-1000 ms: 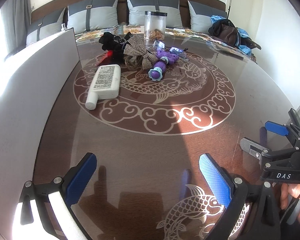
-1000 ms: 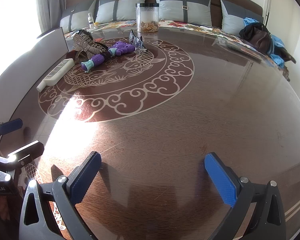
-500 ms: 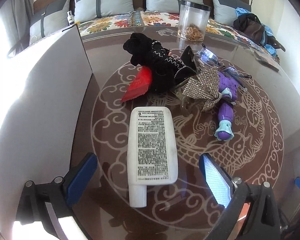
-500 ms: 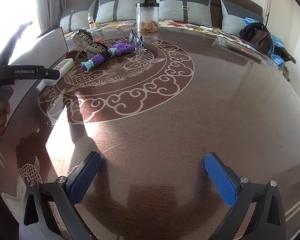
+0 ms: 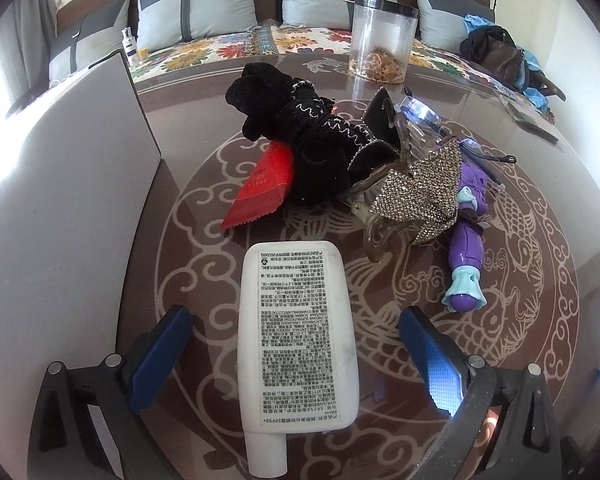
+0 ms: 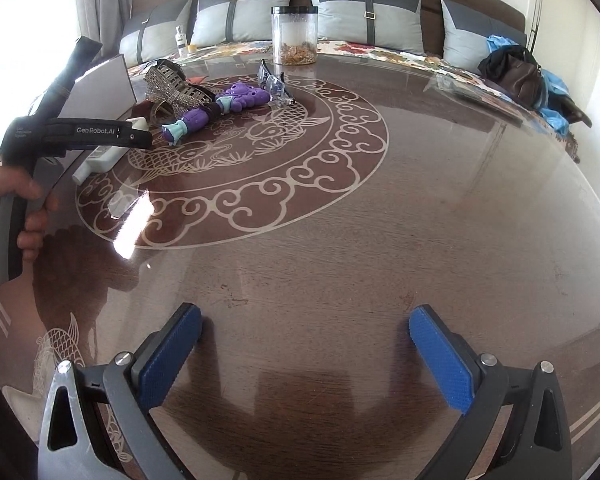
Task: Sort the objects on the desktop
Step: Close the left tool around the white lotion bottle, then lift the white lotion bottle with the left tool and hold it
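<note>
With the white tube (image 5: pixel 296 344) lying flat on the near left of the table (image 6: pixel 380 220), cap end nearest and between the spread fingers of the left gripper (image 5: pixel 296 360), the step in hand looks like the first pick. The jaws stand wide, touching nothing (there is clear table either side of the tube). Next, I'd judge, they must lower and close across its width. Farther off lies the heap: black cloth (image 5: pixel 300 136), red sachet (image 5: pixel 264 188), purple toy (image 5: pixel 468 248). The right gripper (image 6: pixel 304 352) hovers wide open and empty over bare table to the right.
</note>
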{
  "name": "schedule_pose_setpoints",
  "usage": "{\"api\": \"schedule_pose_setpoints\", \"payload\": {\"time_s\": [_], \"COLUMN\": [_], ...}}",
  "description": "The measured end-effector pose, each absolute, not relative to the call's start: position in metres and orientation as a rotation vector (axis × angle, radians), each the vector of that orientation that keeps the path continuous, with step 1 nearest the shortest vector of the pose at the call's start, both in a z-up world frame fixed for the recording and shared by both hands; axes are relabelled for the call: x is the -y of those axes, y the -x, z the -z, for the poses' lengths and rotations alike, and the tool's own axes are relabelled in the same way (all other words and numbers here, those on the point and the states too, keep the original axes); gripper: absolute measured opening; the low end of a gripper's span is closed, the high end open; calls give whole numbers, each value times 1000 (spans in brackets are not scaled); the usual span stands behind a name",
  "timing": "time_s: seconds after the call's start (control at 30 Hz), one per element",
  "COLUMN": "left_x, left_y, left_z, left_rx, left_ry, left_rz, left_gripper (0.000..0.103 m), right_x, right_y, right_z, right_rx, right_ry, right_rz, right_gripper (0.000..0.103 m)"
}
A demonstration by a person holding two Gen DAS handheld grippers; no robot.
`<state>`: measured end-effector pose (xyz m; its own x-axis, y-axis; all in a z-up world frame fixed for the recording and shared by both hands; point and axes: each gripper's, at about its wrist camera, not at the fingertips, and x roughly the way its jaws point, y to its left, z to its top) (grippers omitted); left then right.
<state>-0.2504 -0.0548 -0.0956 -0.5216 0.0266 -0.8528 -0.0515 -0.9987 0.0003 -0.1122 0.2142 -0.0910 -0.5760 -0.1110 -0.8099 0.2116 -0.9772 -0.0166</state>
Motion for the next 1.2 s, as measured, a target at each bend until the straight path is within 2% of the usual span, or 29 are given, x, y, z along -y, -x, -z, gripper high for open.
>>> {"api": "schedule_pose_setpoints", "payload": {"time_s": [0.03, 0.07, 0.13, 0.17, 0.2, 0.63, 0.7, 0.73, 0.77, 0.9, 0.97, 1.2], "left_x": [55, 55, 55, 55, 55, 40, 41, 41, 43, 45, 47, 48], "left_y": [248, 244, 239, 237, 235, 126, 113, 109, 106, 102, 103, 101], "left_z": [94, 92, 88, 87, 87, 86, 87, 89, 91, 92, 94, 96], "left_rx": [-37, -34, -28, -29, -23, -23, -23, -21, -15, -10, -2, 4], "left_ry": [1497, 1472, 1448, 1449, 1456, 1481, 1479, 1491, 1504, 1486, 1490, 1493], "left_rz": [-2712, -2727, -2740, -2741, -2737, -2732, -2738, -2740, -2745, -2762, -2766, -2769], "left_gripper": [94, 77, 56, 51, 51, 51, 61, 79, 91, 95, 100, 103], "right_x": [-214, -214, -214, -214, -214, -214, -214, -214, -214, -214, -214, -215], "right_y": [113, 113, 113, 113, 113, 113, 113, 113, 113, 113, 112, 111], "right_z": [91, 91, 91, 91, 91, 91, 91, 91, 91, 91, 91, 91], "right_rx": [-166, -165, -165, -165, -165, -167, -167, -166, -166, -167, -167, -166], "right_ry": [-1341, -1341, -1341, -1341, -1341, -1341, -1341, -1341, -1341, -1341, -1341, -1340], "right_rz": [2633, 2633, 2633, 2633, 2633, 2634, 2634, 2634, 2634, 2634, 2634, 2637], "right_gripper": [103, 103, 103, 103, 103, 103, 103, 103, 103, 103, 103, 103]}}
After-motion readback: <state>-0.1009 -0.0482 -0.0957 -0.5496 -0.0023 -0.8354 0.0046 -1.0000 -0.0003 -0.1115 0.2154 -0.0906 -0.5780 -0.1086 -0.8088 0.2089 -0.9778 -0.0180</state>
